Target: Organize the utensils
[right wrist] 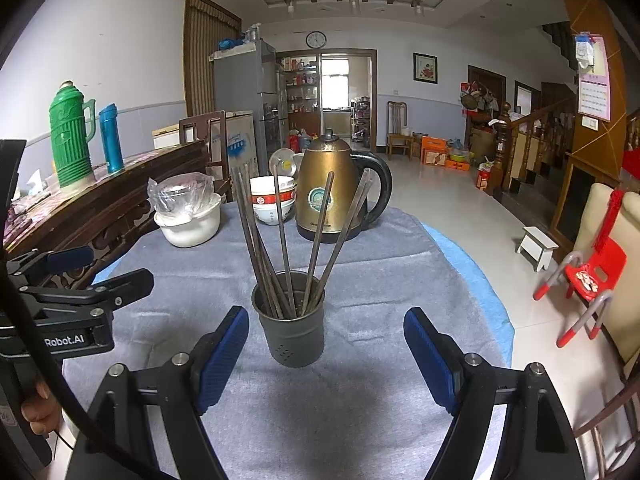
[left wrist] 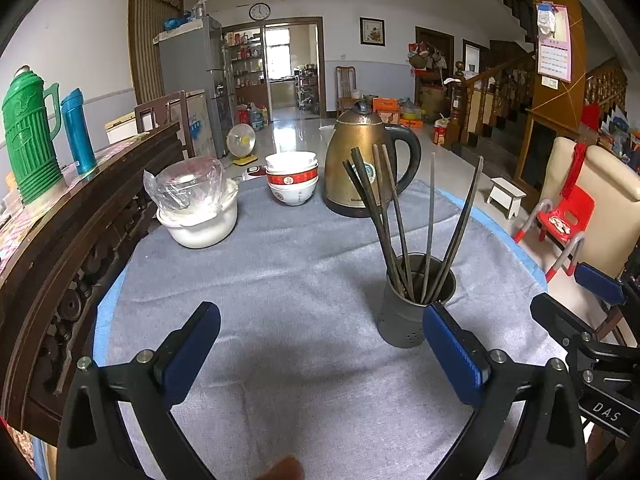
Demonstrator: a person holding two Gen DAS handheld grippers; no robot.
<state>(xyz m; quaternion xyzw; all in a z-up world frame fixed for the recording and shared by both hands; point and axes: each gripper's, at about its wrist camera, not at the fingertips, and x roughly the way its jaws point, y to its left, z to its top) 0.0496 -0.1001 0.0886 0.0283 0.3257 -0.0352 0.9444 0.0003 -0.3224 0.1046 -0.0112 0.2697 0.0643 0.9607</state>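
Note:
A dark metal utensil holder [right wrist: 290, 332] stands upright on the grey tablecloth [right wrist: 360, 400], with several dark chopsticks [right wrist: 282, 220] fanned out in it. My right gripper [right wrist: 326, 314] is open just in front of the holder, which sits a little left of centre between the blue pads [right wrist: 224, 356] without touching them. In the left wrist view the same holder [left wrist: 408, 316] and chopsticks [left wrist: 388, 216] stand just beyond the right-hand pad [left wrist: 452, 356]. My left gripper [left wrist: 322, 320] is open over bare cloth with nothing between its fingers.
A brass kettle [left wrist: 360, 160], stacked bowls [left wrist: 292, 180] and a white pot [left wrist: 200, 224] with a plastic-wrapped bowl stand at the table's far side. A dark wooden sideboard [left wrist: 80, 208] with a green thermos [left wrist: 28, 140] borders the left. A red child's chair [right wrist: 592, 276] stands right.

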